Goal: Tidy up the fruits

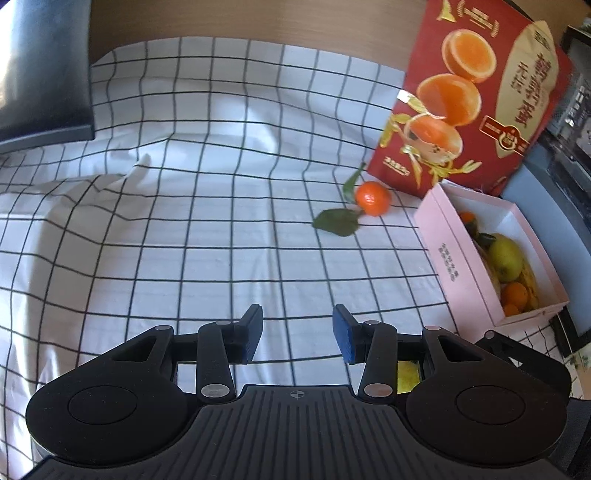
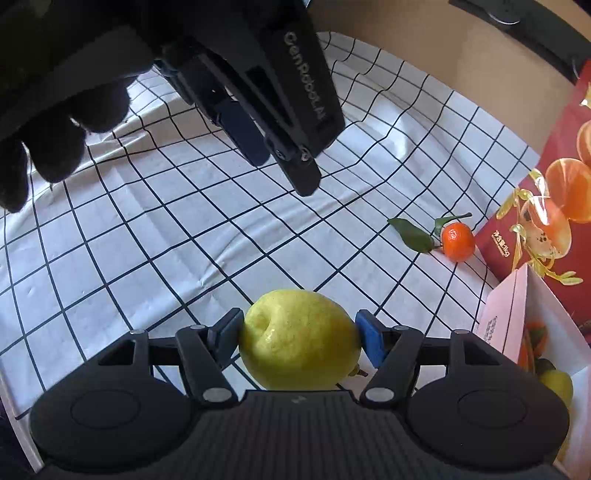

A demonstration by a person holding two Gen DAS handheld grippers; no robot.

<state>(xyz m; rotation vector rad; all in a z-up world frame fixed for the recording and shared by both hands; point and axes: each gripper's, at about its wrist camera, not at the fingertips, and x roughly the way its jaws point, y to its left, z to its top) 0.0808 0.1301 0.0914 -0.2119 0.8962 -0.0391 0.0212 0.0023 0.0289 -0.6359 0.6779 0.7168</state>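
My right gripper [image 2: 299, 338] is shut on a yellow-green pear [image 2: 299, 341], both blue pads pressing its sides above the checked cloth. My left gripper [image 1: 297, 338] stands open with nothing between its fingers; in the right wrist view it [image 2: 280, 155] hangs at the upper left, held by a black-gloved hand [image 2: 55, 122]. A small mandarin [image 1: 373, 198] [image 2: 458, 242] with green leaves lies on the cloth by the red box. The pink box [image 1: 458, 258] [image 2: 506, 314] at the right holds a pear, bananas and several mandarins.
A tall red carton [image 1: 472, 96] [image 2: 546, 229] printed with oranges stands behind the pink box. The white checked cloth [image 1: 207, 206] is wrinkled at the left. A dark flat object [image 1: 40, 74] sits at the far left corner. A wooden edge [image 1: 258, 18] runs along the back.
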